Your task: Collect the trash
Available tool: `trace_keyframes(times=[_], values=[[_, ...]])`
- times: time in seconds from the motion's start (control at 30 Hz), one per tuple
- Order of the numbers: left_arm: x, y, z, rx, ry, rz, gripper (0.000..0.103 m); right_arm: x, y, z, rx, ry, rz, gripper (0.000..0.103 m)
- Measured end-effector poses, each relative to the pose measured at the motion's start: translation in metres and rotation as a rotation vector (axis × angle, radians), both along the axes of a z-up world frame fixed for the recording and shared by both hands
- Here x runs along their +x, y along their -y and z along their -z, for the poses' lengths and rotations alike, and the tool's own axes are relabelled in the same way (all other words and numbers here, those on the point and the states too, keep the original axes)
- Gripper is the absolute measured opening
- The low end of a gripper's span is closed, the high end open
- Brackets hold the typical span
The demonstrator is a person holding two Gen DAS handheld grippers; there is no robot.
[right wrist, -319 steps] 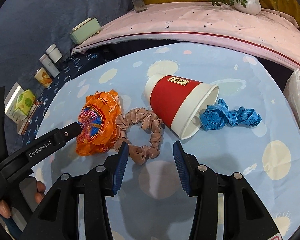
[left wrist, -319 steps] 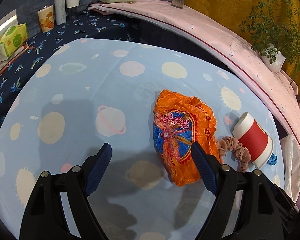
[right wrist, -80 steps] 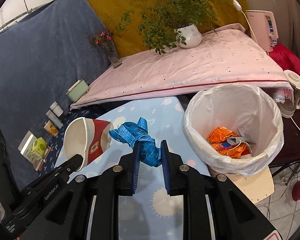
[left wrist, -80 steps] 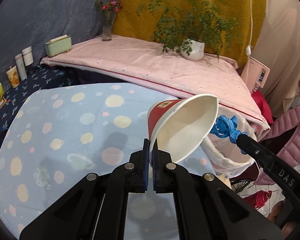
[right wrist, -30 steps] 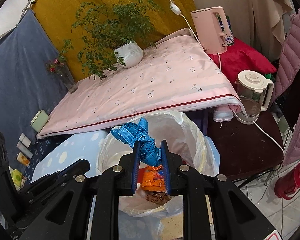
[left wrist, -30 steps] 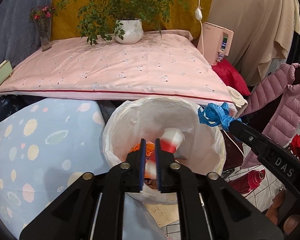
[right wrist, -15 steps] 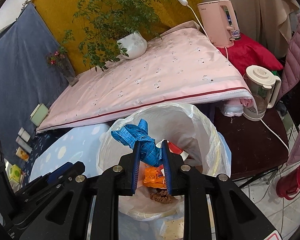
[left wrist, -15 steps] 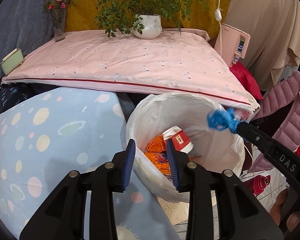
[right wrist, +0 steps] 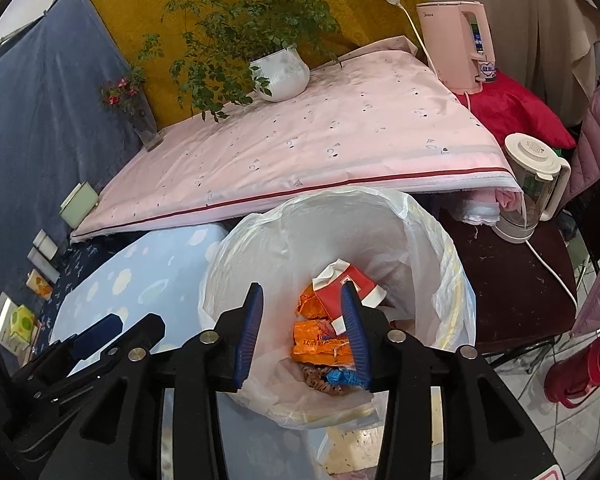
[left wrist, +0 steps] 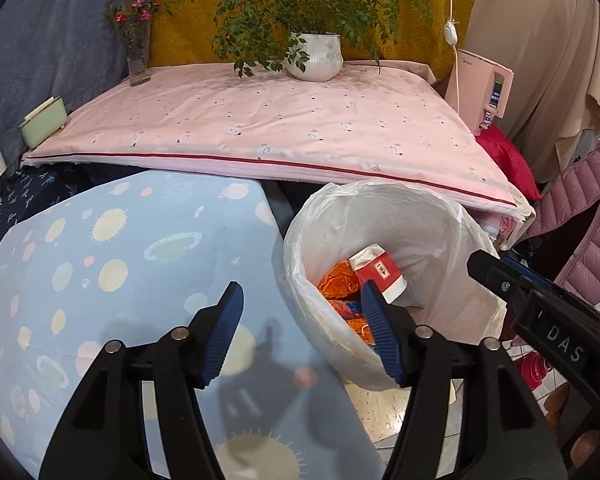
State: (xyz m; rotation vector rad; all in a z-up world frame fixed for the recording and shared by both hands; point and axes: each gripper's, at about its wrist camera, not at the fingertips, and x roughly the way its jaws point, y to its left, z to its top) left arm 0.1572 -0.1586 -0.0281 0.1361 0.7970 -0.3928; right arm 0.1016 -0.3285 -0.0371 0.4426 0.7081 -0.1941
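Observation:
A bin lined with a white bag (left wrist: 380, 190) (right wrist: 440, 240) stands off the table's right edge. Inside lie the red paper cup (left wrist: 376, 272) (right wrist: 352, 280), the orange wrapper (left wrist: 338, 280) (right wrist: 316, 336), the blue tape (right wrist: 342, 378) and the brown scrunchie (right wrist: 320, 382). My left gripper (left wrist: 300, 292) hangs over the bin's near rim, its jaws opening with nothing pressed between them. My right gripper (right wrist: 301, 291) is above the bin's mouth, its jaws also opening and empty. Each gripper shows in the other's view: the right gripper (left wrist: 485, 267), the left gripper (right wrist: 116, 328).
The blue planet-print tablecloth (left wrist: 120, 280) lies to the left. Behind is a pink-covered surface (left wrist: 280, 120) with a potted plant (left wrist: 314, 56) and a vase (left wrist: 138, 60). A kettle (right wrist: 534, 188) sits on a dark stand, a red flask (right wrist: 576, 372) on the floor, a pink jacket (left wrist: 580, 216) at right.
My left gripper let go of the red cup, which now lies in the bin. The right gripper released the blue tape, which dropped in. Both pairs of jaws widened.

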Motion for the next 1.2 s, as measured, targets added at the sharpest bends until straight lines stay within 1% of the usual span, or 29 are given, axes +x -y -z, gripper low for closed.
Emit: trace_keyframes(times=[0.07,0.13,0.23,0.3,0.4,0.47,0.53,0.6,0.67,0.77,0.83,0.93,1.03,1.2], values=[[-0.004,-0.002,0.002,0.008,-0.001,-0.005,0.059,-0.004,-0.005,0.000,-0.022,-0.010,-0.010,0.047],[-0.008,-0.006,0.004,0.016,0.001,-0.015,0.066,-0.009,-0.010,0.000,-0.040,-0.012,-0.011,0.051],[-0.014,-0.012,0.007,0.029,0.007,-0.032,0.070,-0.017,-0.016,-0.002,-0.074,-0.022,-0.017,0.055],[-0.018,-0.015,0.010,0.034,0.006,-0.041,0.070,-0.023,-0.021,-0.001,-0.109,-0.032,-0.011,0.058],[-0.024,-0.020,0.015,0.044,0.001,-0.057,0.072,-0.031,-0.027,0.001,-0.132,-0.044,-0.008,0.063],[-0.028,-0.024,0.019,0.055,0.000,-0.070,0.074,-0.037,-0.030,0.002,-0.155,-0.056,0.009,0.068],[-0.032,-0.027,0.023,0.060,-0.001,-0.079,0.078,-0.043,-0.032,0.004,-0.165,-0.062,0.025,0.071],[-0.036,-0.030,0.026,0.061,-0.008,-0.087,0.078,-0.047,-0.032,0.006,-0.161,-0.072,0.029,0.075],[-0.038,-0.032,0.028,0.063,-0.012,-0.090,0.078,-0.051,-0.033,0.008,-0.161,-0.077,0.033,0.084],[-0.042,-0.035,0.028,0.071,-0.004,-0.092,0.079,-0.055,-0.039,0.012,-0.182,-0.095,0.022,0.085],[-0.045,-0.035,0.029,0.076,-0.002,-0.090,0.083,-0.058,-0.043,0.014,-0.197,-0.104,0.018,0.087],[-0.049,-0.037,0.029,0.075,0.001,-0.105,0.085,-0.063,-0.046,0.015,-0.201,-0.105,0.023,0.097],[-0.050,-0.039,0.029,0.076,-0.007,-0.106,0.086,-0.068,-0.046,0.014,-0.206,-0.103,0.034,0.097],[-0.056,-0.039,0.025,0.094,0.009,-0.099,0.088,-0.076,-0.044,0.007,-0.216,-0.105,0.047,0.097]])
